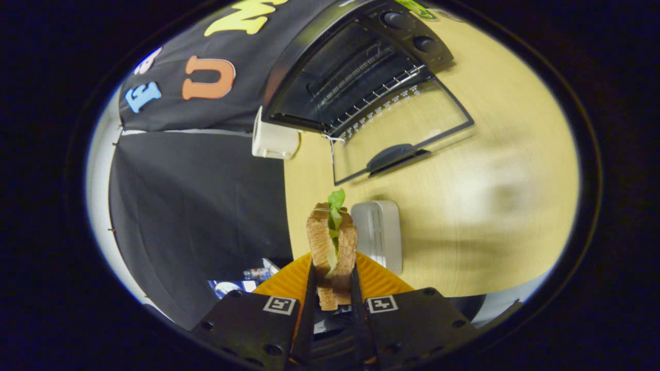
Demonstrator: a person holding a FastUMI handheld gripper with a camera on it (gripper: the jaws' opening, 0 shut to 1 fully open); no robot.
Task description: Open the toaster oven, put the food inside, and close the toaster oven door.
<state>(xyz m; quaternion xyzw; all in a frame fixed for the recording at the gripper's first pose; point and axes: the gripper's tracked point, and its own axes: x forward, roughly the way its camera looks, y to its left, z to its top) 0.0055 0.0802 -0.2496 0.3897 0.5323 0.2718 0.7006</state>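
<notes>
My gripper is shut on a sandwich of two brown bread slices with green lettuce sticking out of its far end. Both fingers press its sides and it stands on edge between them, lifted above an orange ribbed plate. Well beyond the fingers stands the black toaster oven with its glass door folded down flat onto the wooden table. The wire rack shows inside the dark cavity. Two knobs sit on the oven's panel.
A white rectangular block lies on the table just past the plate, beside the sandwich. A white box sits at the table's edge by the oven's corner. Black cloth hangs past the table's edge. The view is tilted.
</notes>
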